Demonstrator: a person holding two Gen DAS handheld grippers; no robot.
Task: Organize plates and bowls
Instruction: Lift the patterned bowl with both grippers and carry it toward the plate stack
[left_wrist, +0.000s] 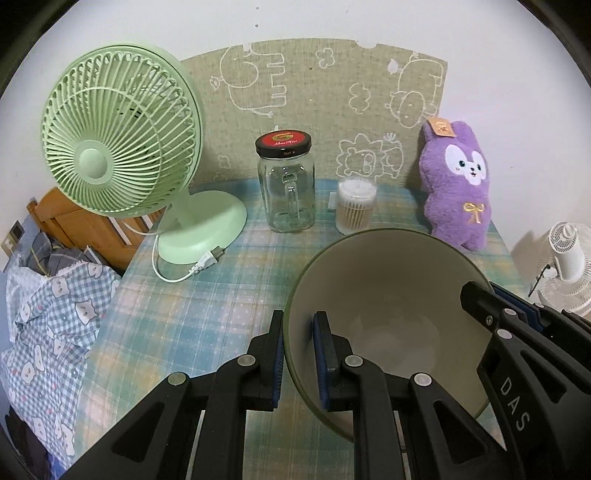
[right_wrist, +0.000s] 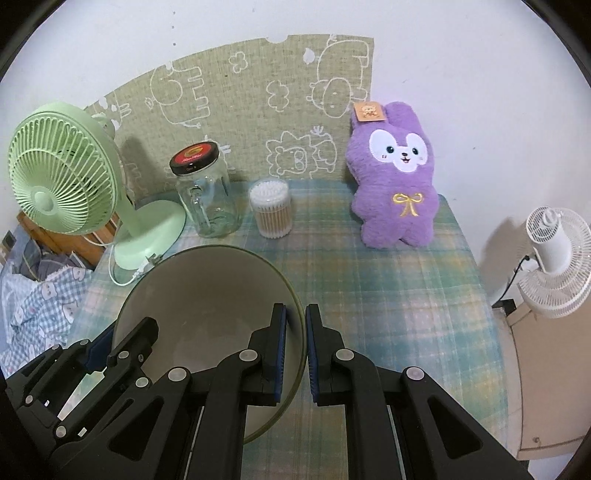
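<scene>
One green-rimmed bowl (left_wrist: 388, 295) pinched at opposite rims by left gripper (left_wrist: 298, 354) and right gripper (right_wrist: 295, 350); "DAS" printed on gripper, jar lid (left_wrist: 283, 143) wording blurred, possibly "Open".

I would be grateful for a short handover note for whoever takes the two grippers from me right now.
Left gripper: shut on the left side of the bowl's rim, one finger inside, one outside.
Right gripper: shut on the opposite side of the rim, in the same way.
Bowl: green outside, pale inside, empty, held between both grippers above the checked tablecloth.
Along the wall: green fan, glass jar, cotton swab tub, purple plush rabbit.
Done: bowl gripped on both sides.
Left: set it in its place. No plates, other bowls or rack in view, so the destination is unclear.
</scene>
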